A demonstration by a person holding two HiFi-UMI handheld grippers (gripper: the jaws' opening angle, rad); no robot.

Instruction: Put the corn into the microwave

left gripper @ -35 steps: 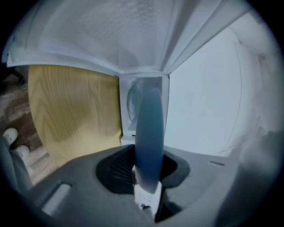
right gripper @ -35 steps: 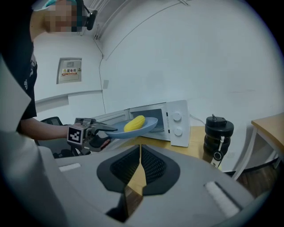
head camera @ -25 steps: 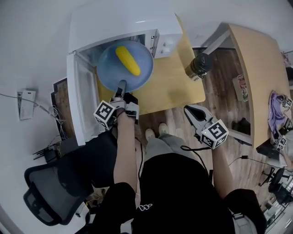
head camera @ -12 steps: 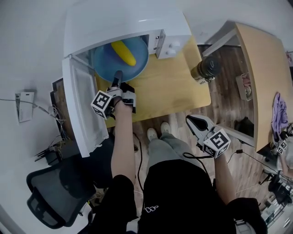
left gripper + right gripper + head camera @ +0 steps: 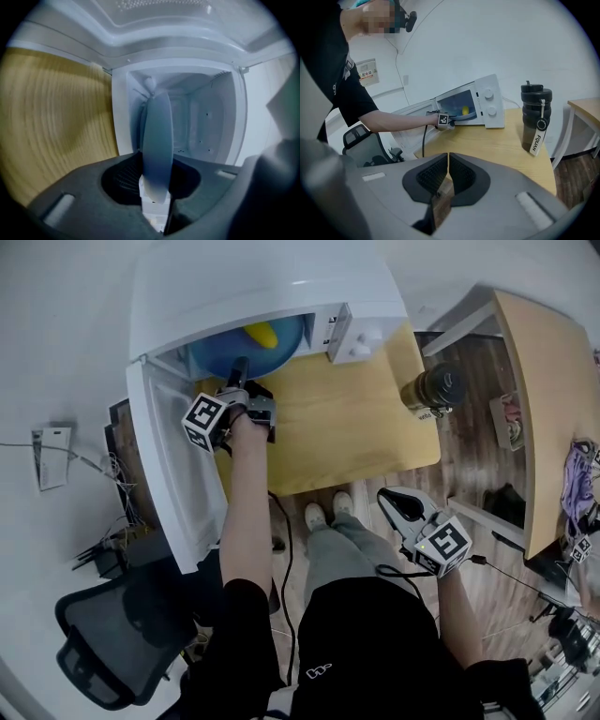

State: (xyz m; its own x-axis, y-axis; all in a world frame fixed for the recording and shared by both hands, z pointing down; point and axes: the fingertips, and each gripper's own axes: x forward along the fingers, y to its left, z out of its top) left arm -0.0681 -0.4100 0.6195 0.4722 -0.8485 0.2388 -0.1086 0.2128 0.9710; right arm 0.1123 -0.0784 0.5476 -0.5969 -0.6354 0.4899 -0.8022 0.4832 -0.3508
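Observation:
A yellow corn cob (image 5: pixel 264 334) lies on a blue plate (image 5: pixel 225 354) that sits partly inside the white microwave (image 5: pixel 262 287). My left gripper (image 5: pixel 240 371) is shut on the plate's near rim, at the oven's mouth. In the left gripper view the plate (image 5: pixel 157 140) stands edge-on between the jaws, with the microwave cavity (image 5: pixel 197 122) behind it. The right gripper view shows the corn (image 5: pixel 465 110) and plate (image 5: pixel 461 115) inside the microwave (image 5: pixel 473 105). My right gripper (image 5: pixel 394 502) hangs shut and empty in front of the table, over the floor.
The microwave door (image 5: pixel 173 474) hangs open to the left. A dark drink bottle (image 5: pixel 433 390) stands on the wooden table (image 5: pixel 347 427) at the right. A second table (image 5: pixel 553 399) is at the far right and an office chair (image 5: pixel 112 634) at the lower left.
My left gripper has pushed the plate with the corn further into the microwave; less of the plate now shows outside. My right gripper has sunk slightly.

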